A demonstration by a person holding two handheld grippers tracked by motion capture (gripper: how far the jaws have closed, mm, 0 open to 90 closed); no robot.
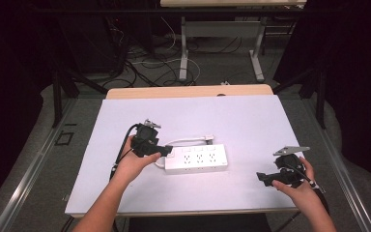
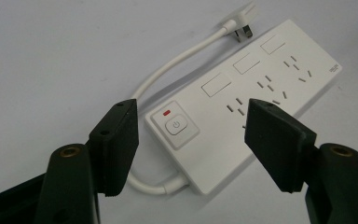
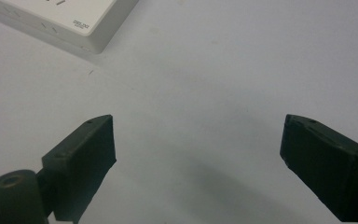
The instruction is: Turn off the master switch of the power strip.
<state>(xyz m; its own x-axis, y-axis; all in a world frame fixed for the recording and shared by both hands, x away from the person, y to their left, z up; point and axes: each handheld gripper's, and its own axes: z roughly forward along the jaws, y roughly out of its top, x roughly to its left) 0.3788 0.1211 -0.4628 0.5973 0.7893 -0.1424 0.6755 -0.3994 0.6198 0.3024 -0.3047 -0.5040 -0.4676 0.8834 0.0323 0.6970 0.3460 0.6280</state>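
Note:
A white power strip [image 1: 196,159] lies flat on the white table [image 1: 251,121], with a short white cable looping to its plug [image 1: 208,139]. In the left gripper view the strip [image 2: 261,88] shows a power button [image 2: 176,125] with a red light, and the plug [image 2: 240,21] rests behind it. My left gripper [image 1: 164,151] is open, its jaws straddling the strip's button end [image 2: 191,140] without touching. My right gripper [image 1: 263,178] is open over bare table to the right of the strip, whose corner [image 3: 70,23] shows at upper left in the right gripper view.
The table's front edge [image 1: 183,212] runs just below both hands. Beyond the far edge sit another table's legs [image 1: 183,53] and tangled floor cables [image 1: 149,67]. Dark frame posts [image 1: 56,96] stand on both sides.

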